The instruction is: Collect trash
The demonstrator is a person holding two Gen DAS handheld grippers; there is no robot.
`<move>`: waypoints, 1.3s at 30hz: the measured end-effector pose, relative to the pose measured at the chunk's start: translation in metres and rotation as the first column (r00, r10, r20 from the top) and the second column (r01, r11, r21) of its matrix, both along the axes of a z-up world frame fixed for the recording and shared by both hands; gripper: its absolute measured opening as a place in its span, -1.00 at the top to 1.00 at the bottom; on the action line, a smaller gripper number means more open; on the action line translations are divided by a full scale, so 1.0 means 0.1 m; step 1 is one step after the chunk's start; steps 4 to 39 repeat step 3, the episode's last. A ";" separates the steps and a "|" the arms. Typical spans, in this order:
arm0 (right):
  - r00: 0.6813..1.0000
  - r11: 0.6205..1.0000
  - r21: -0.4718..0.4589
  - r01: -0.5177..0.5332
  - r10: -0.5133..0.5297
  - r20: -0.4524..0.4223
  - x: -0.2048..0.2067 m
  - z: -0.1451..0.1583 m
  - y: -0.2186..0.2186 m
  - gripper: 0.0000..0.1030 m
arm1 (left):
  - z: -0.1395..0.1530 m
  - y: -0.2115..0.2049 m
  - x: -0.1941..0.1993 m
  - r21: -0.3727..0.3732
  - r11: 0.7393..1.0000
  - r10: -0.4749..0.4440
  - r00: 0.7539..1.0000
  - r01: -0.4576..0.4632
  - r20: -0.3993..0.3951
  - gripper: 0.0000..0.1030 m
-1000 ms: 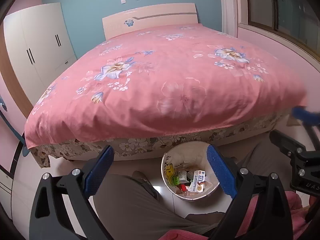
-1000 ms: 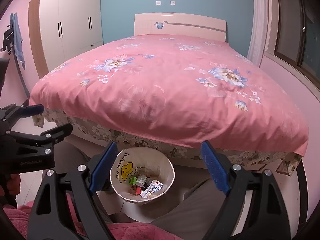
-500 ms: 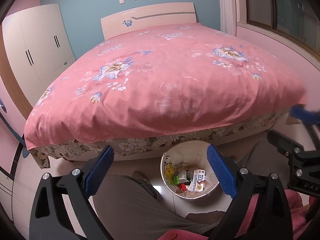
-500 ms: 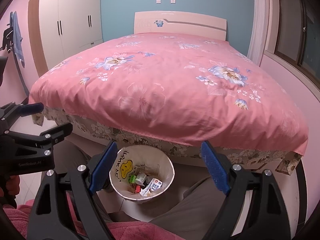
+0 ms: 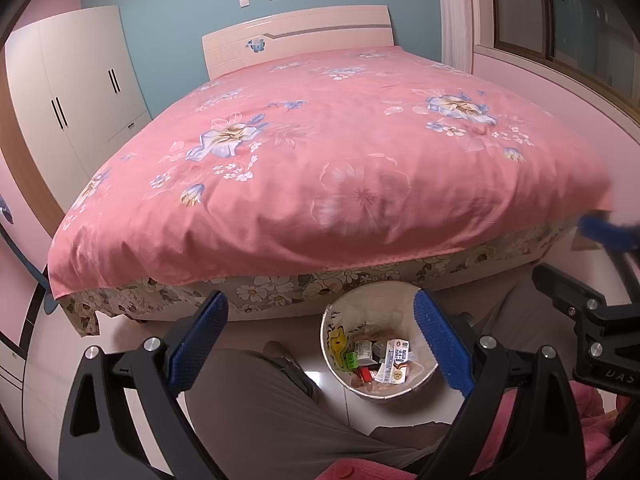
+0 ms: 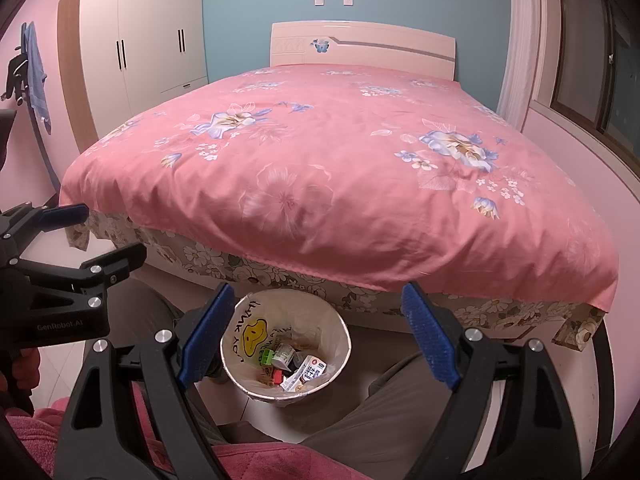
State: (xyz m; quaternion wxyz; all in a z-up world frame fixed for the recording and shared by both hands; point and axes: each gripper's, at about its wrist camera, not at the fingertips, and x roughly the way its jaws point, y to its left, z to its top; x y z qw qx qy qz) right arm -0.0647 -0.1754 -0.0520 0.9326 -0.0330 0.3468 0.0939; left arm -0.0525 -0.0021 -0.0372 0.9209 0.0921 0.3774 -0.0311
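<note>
A white trash bin (image 5: 332, 364) (image 6: 344, 344) with a yellow smiley bag stands on the floor at the foot of the bed, between a seated person's knees. Inside lie a small milk carton (image 5: 394, 366) (image 6: 310, 372), a green wrapper (image 6: 267, 357) and other scraps. My left gripper (image 5: 320, 344) hovers above the bin, open, nothing between its blue pads. My right gripper (image 6: 316, 336) is open too and holds nothing, with the bin seen between its fingers. Each gripper shows at the edge of the other's view.
A wide bed with a pink floral cover (image 5: 328, 152) (image 6: 320, 168) fills the middle. A white wardrobe (image 6: 144, 48) stands at the left wall, a window (image 5: 580, 32) at the right. The person's grey-trousered legs (image 5: 260, 408) (image 6: 400, 408) flank the bin on the pale tiled floor.
</note>
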 end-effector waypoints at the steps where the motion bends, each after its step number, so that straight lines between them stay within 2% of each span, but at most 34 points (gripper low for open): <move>1: 1.000 1.000 0.000 0.000 0.000 0.000 0.00 0.00 0.00 -0.64 | 0.00 0.00 0.00 -0.002 1.000 0.000 1.000 0.000 -0.002 -0.85; 39: 1.000 1.000 -0.001 0.000 0.000 0.000 0.00 0.00 0.00 -0.64 | 0.00 0.00 0.01 -0.003 1.000 0.001 1.000 -0.001 -0.004 -0.85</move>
